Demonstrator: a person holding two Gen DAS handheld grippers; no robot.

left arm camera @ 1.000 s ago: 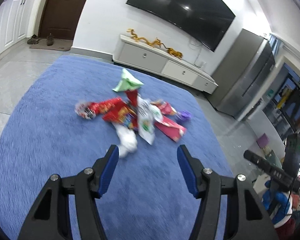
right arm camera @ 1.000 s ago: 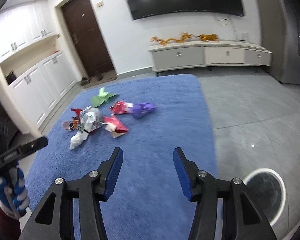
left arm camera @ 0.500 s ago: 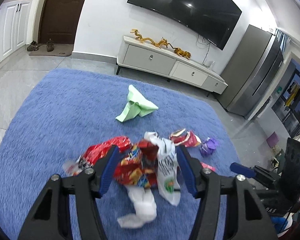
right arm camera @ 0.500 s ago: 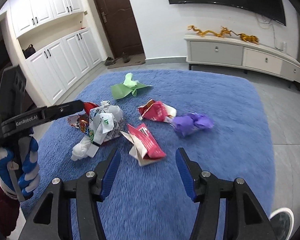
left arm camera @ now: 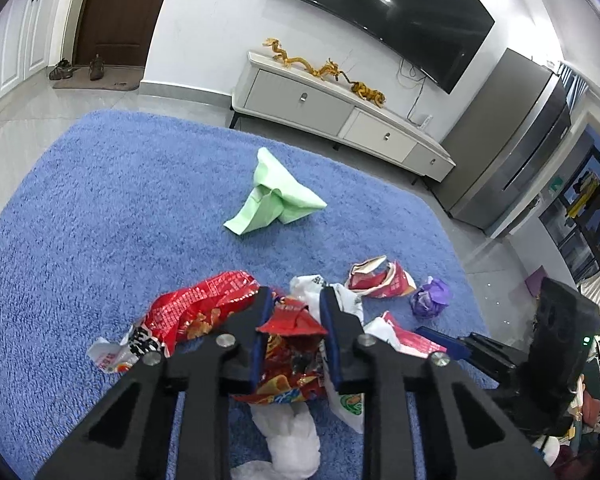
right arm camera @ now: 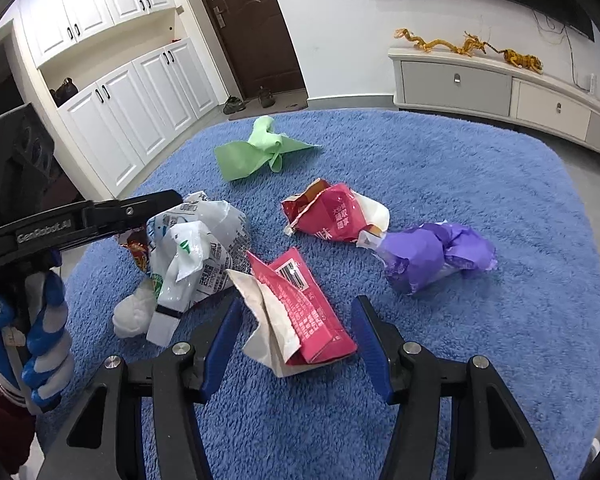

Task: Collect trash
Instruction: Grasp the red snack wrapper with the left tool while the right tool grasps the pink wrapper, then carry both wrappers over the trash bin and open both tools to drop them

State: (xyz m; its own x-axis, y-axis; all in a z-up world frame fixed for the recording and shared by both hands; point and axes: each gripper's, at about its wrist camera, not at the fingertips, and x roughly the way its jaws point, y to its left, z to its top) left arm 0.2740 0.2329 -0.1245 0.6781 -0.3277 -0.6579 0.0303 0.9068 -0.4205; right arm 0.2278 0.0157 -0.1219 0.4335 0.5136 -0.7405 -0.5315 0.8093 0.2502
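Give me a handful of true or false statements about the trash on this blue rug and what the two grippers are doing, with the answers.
1. The left gripper has a red snack wrapper between its jaws. True; the jaws are closing on it.
2. The green crumpled paper lies between the right gripper's jaws. False; it lies far back on the rug, apart from both grippers.
3. The right gripper straddles a pink carton with its jaws apart. True.
4. The purple wrapper sits on the bare floor. False; it is on the rug.
5. The pink carton shows a barcode. True.
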